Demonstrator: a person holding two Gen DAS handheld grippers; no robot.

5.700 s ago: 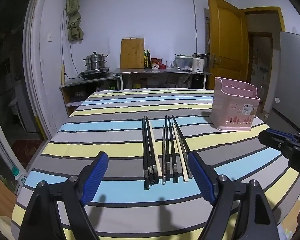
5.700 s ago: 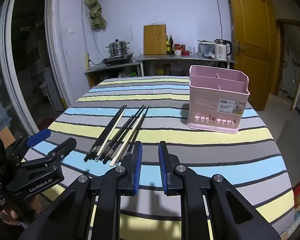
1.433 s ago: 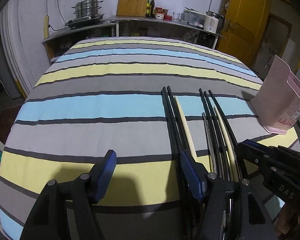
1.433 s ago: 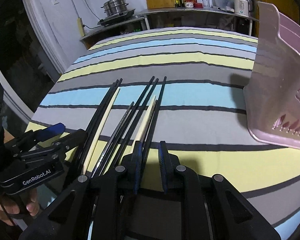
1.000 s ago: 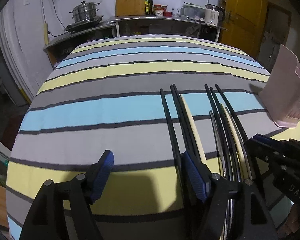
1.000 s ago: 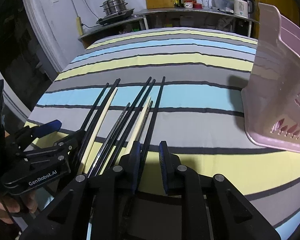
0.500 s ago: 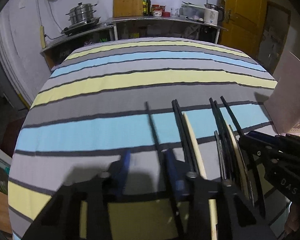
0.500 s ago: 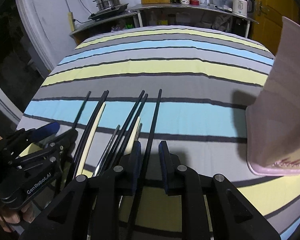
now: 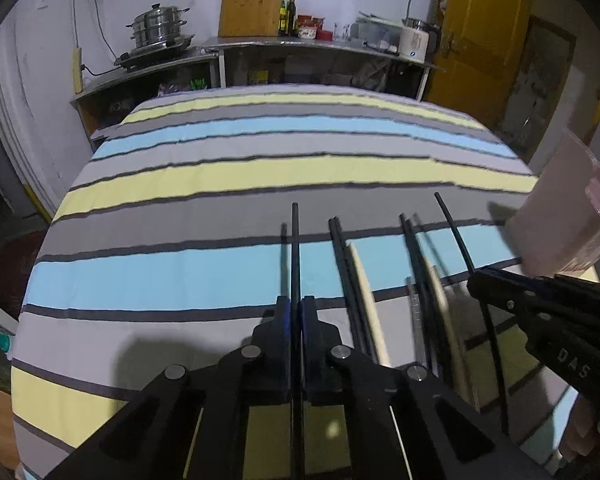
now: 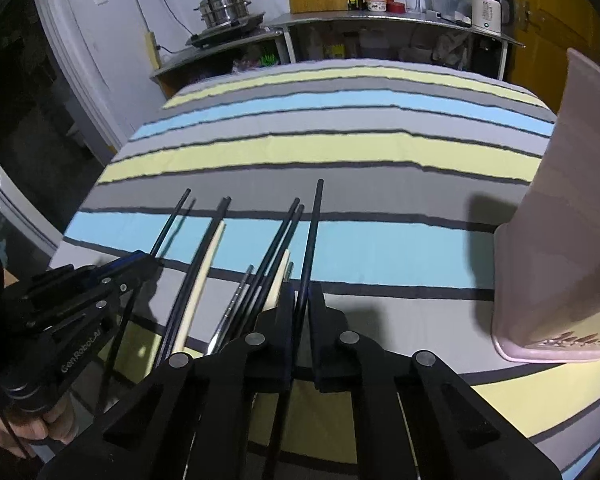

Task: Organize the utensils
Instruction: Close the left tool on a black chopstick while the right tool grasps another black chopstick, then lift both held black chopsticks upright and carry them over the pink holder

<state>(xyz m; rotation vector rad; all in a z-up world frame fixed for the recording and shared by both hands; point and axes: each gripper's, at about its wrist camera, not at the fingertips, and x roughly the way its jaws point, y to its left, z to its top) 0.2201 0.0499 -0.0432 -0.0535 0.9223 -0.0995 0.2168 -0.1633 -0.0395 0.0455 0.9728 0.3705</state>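
Note:
My left gripper (image 9: 295, 307) is shut on a black chopstick (image 9: 295, 252) that points away along its fingers, lifted just off the striped tablecloth (image 9: 228, 176). My right gripper (image 10: 301, 292) is shut on another black chopstick (image 10: 313, 232), the rightmost of the row. Several black, cream and metal chopsticks (image 10: 236, 276) lie side by side between the two grippers; they also show in the left wrist view (image 9: 384, 280). The pink utensil holder (image 10: 568, 216) stands at the right, also in the left wrist view (image 9: 560, 216).
A counter (image 9: 308, 46) with a steamer pot (image 9: 158, 30), cutting board, bottles and a kettle runs behind the table. A yellow door (image 9: 484, 36) is at the back right. The table's left edge drops to a dark floor.
My left gripper went from wide open to shut on the leftmost black chopstick and drew it left, apart from the row. My right gripper stays shut on the rightmost black chopstick and has lifted it slightly.

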